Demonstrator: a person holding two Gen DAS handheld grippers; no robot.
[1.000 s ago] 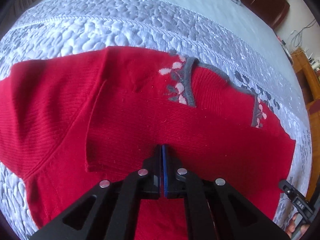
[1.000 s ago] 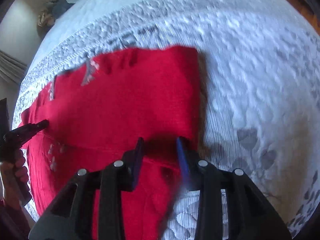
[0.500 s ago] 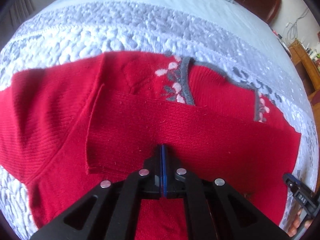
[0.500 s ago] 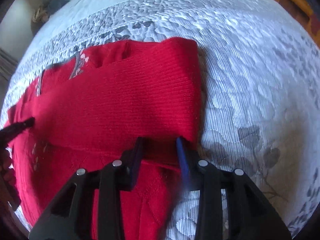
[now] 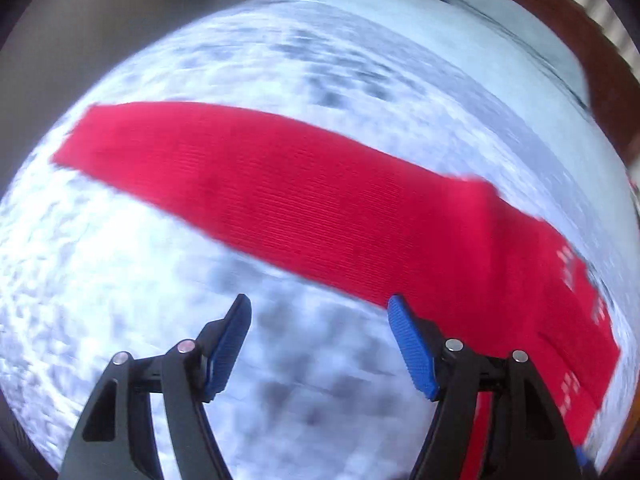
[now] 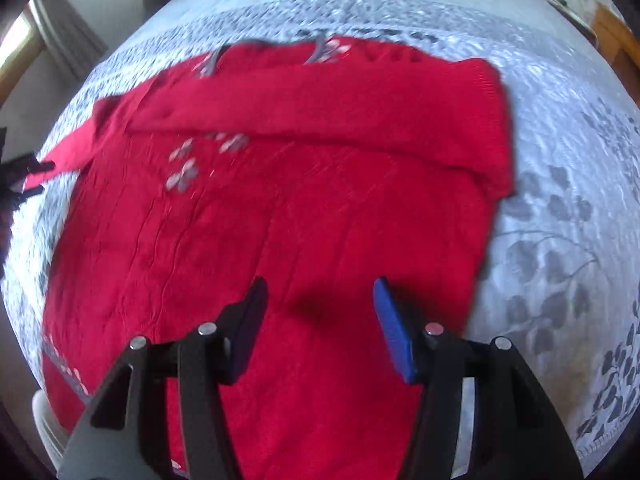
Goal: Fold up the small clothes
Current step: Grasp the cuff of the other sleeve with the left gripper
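A red knitted sweater (image 6: 280, 240) with grey-and-white flower trim lies flat on the bed. One sleeve (image 6: 320, 108) is folded across its chest. The other sleeve (image 5: 300, 200) stretches out sideways over the bedspread, blurred in the left wrist view. My left gripper (image 5: 320, 312) hovers just in front of that sleeve; its jaws are opening and nothing is between them. It also shows as a dark shape, the left gripper (image 6: 24, 176), at the sleeve's end. My right gripper (image 6: 320, 296) hangs over the sweater's lower body, jaws opening, with no cloth pinched.
The white-and-grey quilted bedspread (image 6: 560, 220) with a leaf pattern runs all around the sweater. Dark wooden furniture (image 5: 580, 40) stands past the bed's far right side. A curtain (image 6: 68, 44) hangs at the far left.
The left gripper let go of the folded sleeve, opened wide and swung out to the spread sleeve. The right gripper opened wider and drew back from the fold to the sweater's lower body.
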